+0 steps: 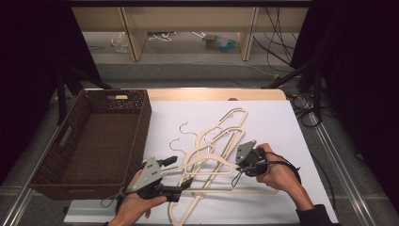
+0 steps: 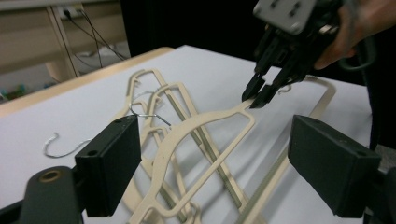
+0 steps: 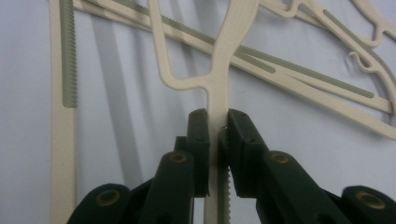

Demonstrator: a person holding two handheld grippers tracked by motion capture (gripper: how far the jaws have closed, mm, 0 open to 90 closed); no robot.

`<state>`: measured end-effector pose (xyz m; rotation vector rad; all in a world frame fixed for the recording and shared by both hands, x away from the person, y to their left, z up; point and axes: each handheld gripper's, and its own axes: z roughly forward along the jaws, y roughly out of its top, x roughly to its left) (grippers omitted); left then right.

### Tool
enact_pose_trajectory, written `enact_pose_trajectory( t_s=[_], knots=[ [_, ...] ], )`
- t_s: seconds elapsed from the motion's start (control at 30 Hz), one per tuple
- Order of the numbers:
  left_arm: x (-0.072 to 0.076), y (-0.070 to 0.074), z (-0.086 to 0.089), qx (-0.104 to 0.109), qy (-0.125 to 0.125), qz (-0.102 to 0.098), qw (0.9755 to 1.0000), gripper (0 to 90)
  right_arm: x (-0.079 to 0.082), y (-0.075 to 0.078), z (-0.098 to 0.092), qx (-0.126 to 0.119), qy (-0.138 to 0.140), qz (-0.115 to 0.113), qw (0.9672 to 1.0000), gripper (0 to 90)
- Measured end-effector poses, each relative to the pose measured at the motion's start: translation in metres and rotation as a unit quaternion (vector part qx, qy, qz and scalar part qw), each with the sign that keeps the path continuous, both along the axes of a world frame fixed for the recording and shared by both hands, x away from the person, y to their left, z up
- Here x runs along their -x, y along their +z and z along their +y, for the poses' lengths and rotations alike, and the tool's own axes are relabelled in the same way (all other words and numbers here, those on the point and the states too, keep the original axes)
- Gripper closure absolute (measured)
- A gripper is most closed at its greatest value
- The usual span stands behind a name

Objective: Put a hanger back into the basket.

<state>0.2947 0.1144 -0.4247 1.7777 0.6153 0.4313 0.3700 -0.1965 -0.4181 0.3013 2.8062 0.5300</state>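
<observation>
Several cream plastic hangers [image 1: 221, 136] lie in a tangled pile in the middle of the white table. My right gripper [image 1: 239, 168] is shut on the arm of the topmost hanger [image 3: 229, 42], near its end, with the jaws pinching the thin strip from both sides [image 3: 217, 140]. In the left gripper view that same hanger [image 2: 205, 123] runs up to the right gripper [image 2: 257, 95]. My left gripper [image 1: 181, 172] stands wide open at the pile's near-left side, its jaws [image 2: 219, 163] apart above the hangers and holding nothing.
A dark brown wicker basket [image 1: 141, 136] stands on the table's left, right beside the left hand. Thin metal hanger hooks [image 1: 181, 129] stick out toward the basket. The white cover [image 1: 282, 127] lies bare right of the pile. Cables run on the floor behind.
</observation>
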Motion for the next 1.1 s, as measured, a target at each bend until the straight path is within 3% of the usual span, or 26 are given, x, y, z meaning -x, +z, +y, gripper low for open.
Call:
enact_pose_trajectory(
  t_s=[0.03, 0.13, 0.2, 0.47, 0.57, 1.1],
  knots=[
    [-0.011, -0.002, -0.015, -0.016, -0.007, 0.012, 0.9998, 17.7, 0.002, 0.003, -0.001, -0.001, 0.004, -0.006, 1.0, 80.3],
    [-0.028, -0.007, -0.032, -0.038, -0.036, 0.049, 0.9974, 21.3, 0.008, 0.008, -0.002, -0.002, 0.007, -0.016, 0.9998, 80.3],
    [-0.037, -0.01, -0.04, -0.05, -0.025, 0.067, 0.9962, 23.0, 0.011, 0.011, -0.002, 0.003, 0.011, -0.021, 0.9997, 80.3],
    [-0.066, -0.021, -0.051, -0.068, -0.017, 0.1, 0.9926, 25.5, 0.023, 0.019, -0.003, 0.004, 0.021, -0.032, 0.9993, 80.3],
    [-0.072, -0.025, -0.05, -0.062, -0.025, 0.12, 0.9905, 27.2, 0.025, 0.022, -0.003, 0.005, 0.025, -0.036, 0.999, 80.3],
    [-0.078, -0.035, -0.054, -0.08, -0.048, 0.143, 0.9854, 34.7, 0.03, 0.027, -0.003, 0.002, 0.034, -0.04, 0.9986, 80.4]
  ],
)
